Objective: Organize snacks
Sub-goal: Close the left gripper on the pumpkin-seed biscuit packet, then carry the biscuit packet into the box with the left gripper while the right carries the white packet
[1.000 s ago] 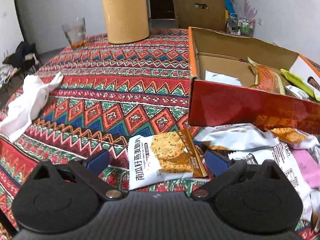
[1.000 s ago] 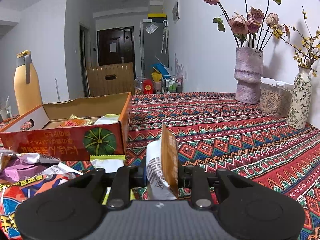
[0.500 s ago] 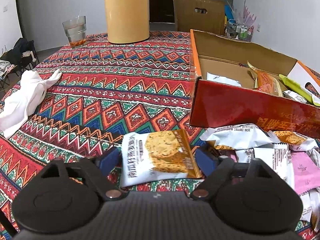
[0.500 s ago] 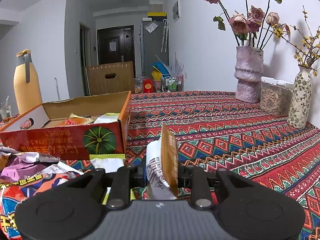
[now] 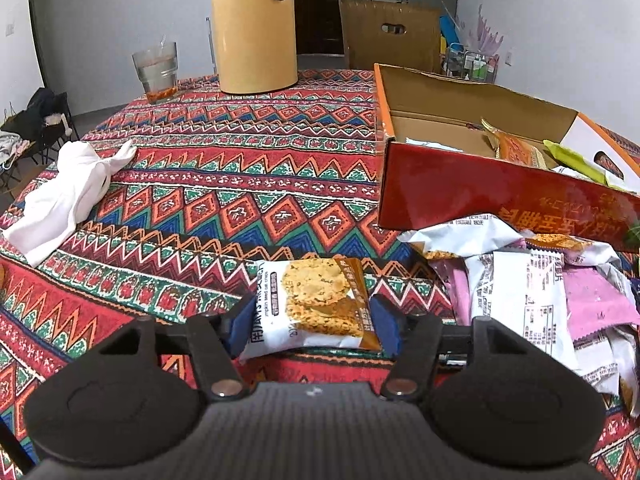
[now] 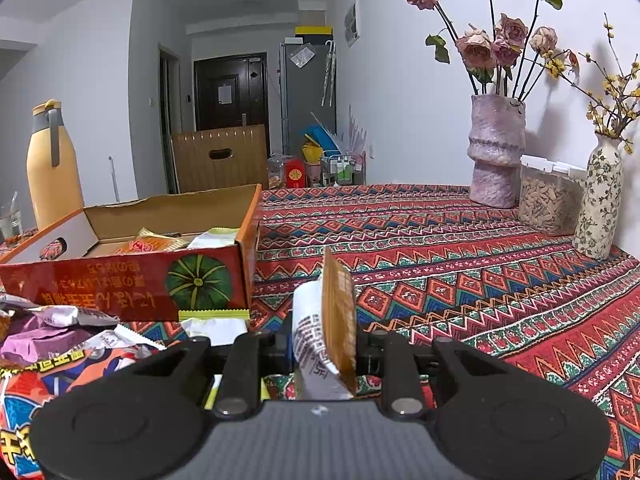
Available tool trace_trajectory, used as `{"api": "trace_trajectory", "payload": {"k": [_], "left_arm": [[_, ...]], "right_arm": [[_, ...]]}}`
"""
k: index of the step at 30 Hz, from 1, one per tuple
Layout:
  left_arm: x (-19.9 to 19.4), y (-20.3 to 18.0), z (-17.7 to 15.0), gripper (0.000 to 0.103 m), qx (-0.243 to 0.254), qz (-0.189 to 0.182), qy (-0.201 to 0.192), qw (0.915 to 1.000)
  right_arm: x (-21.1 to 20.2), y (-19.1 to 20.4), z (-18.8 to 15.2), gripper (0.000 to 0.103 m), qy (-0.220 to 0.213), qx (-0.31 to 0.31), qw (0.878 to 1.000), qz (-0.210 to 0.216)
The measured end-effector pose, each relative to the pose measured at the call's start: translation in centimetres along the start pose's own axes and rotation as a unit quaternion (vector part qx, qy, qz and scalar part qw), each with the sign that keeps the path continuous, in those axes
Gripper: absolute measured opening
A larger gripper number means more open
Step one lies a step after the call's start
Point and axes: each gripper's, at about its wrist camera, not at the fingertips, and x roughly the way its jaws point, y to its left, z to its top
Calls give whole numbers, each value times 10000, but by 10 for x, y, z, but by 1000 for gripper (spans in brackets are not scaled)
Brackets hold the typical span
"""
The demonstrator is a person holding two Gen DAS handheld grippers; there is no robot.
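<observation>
- Left wrist view: the left gripper (image 5: 313, 326) hangs low over the table with the red, blue and green zigzag-patterned cloth (image 5: 224, 184). Its jaws are closing, and a white and brown cookie packet printed with two round biscuits (image 5: 312, 306) lies flat on the cloth between the blue pads (image 5: 244, 322). The pads sit at the packet's two side edges; whether they already press on it I cannot tell.
- Right of the gripper a heap of white, pink and brown snack wrappers (image 5: 532, 280) is spread on the cloth, touching the front wall of a shallow red cardboard box with an orange rim (image 5: 460, 188).
- Inside the box lie an orange packet (image 5: 516, 150), a yellow-green packet (image 5: 576, 160) and a white one.
- Farther back stand a tall cream-yellow jug with a grey handle (image 5: 254, 28) and a clear glass with red dregs (image 5: 157, 72). A crumpled white cloth (image 5: 68, 196) lies at the table's left edge.
- Right wrist view: the right gripper (image 6: 323, 342) is clamped on a second white and brown snack packet (image 6: 326, 332), held on edge and standing upright between the jaws.
- The red box (image 6: 132, 284) sits to its left with a green pumpkin drawing on the front wall, loose wrappers (image 6: 60, 332) before it.
- By the far wall stand a mottled pink vase of dried roses (image 6: 496, 152), a clear tub of seeds (image 6: 548, 200) and a floral ceramic vase with yellow sprigs (image 6: 600, 196).
</observation>
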Motion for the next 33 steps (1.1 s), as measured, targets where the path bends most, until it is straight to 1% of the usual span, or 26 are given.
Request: {"api": "trace_trajectory", "payload": {"k": [4, 9, 14, 19, 25, 33], "left_arm": [[-11, -2, -3, 58, 53, -45, -186, 9998], [-27, -3, -3, 58, 79, -149, -418, 9990], [-43, -7, 2, 58, 107, -261, -643, 9975], [-60, -16, 13, 58, 156, -366, -933, 9948], [-75, -31, 31, 58, 191, -502, -1232, 9909], [-82, -51, 60, 58, 188, -650, -1510, 9862]], "right_arm": [[-2, 1, 0, 22, -53, -30, 10000, -8], [-4, 3, 0, 22, -99, -104, 9999, -12], [-10, 8, 3, 22, -232, -248, 9994, -14], [-21, 11, 13, 22, -387, -265, 9988, 102], [-27, 25, 32, 22, -574, -366, 9973, 281], [-24, 52, 63, 22, -811, -443, 9940, 587]]}}
